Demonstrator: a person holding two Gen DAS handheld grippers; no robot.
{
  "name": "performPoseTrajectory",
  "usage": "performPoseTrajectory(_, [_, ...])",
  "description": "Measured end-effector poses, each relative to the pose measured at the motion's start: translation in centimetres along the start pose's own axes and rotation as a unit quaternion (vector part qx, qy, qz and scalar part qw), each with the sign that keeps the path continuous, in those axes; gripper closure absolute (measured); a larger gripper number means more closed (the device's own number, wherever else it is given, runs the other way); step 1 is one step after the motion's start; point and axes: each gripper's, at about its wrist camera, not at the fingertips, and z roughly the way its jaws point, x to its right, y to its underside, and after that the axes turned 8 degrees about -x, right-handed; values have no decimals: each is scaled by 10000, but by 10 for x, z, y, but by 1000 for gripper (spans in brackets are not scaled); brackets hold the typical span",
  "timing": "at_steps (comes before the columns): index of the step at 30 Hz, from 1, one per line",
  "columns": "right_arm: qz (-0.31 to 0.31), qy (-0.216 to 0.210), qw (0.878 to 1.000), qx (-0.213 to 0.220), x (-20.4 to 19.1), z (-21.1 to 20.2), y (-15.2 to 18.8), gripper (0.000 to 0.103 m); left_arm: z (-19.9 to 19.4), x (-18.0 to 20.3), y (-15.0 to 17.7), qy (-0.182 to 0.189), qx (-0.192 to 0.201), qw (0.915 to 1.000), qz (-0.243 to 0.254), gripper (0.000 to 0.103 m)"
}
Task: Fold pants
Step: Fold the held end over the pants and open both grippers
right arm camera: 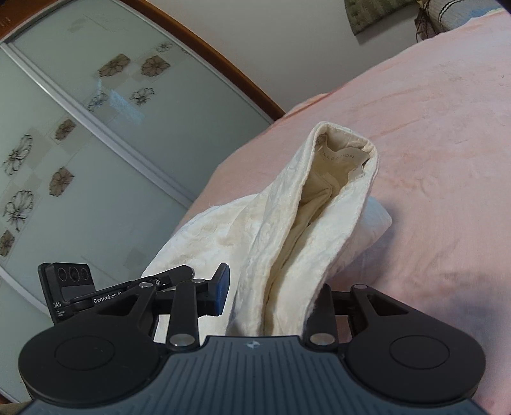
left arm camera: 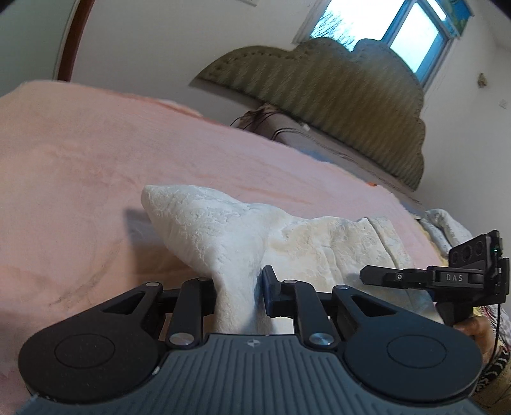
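Note:
Cream-white textured pants (left arm camera: 223, 230) lie on a pink bed cover (left arm camera: 80, 166). My left gripper (left arm camera: 238, 287) is shut on a bunched corner of the pants, which rises between its fingers. In the right wrist view the pants (right arm camera: 287, 230) stand up between the fingers with the waistband and inner label (right arm camera: 338, 156) facing me. My right gripper (right arm camera: 271, 293) is shut on that thick fold of the pants. The right gripper also shows in the left wrist view (left arm camera: 367, 276), close to the right. The left gripper shows at lower left of the right wrist view (right arm camera: 188, 271).
A padded green headboard (left arm camera: 335, 102) and a window (left arm camera: 399, 28) are behind the bed. A sliding wardrobe door with flower prints (right arm camera: 80, 143) stands beyond the bed edge. The pink cover (right arm camera: 431, 127) spreads wide around the pants. A patterned cloth (left arm camera: 447, 226) lies at the right bed edge.

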Motion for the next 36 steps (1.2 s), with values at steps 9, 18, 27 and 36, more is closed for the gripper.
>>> performPoseTrajectory(9, [283,600,9978,5,14,3,22,65,8,-16,8,-208,-217,9988,-391,54])
performPoseTrajectory(18, [-244,1352,9905,-62,-15,-3,38,54,-3,-15,29,-401,-259,9985,-284,40])
performPoseTrajectory(27, [-880,2225,9710,-30,-45,-18,67,45,-15,16,64,-977,-21,9935,580,30])
performPoseTrajectory(36, [-2437,3300,9092,707,-144,-18,101,45,-47,55,73,-1801,869,9776,663,29])
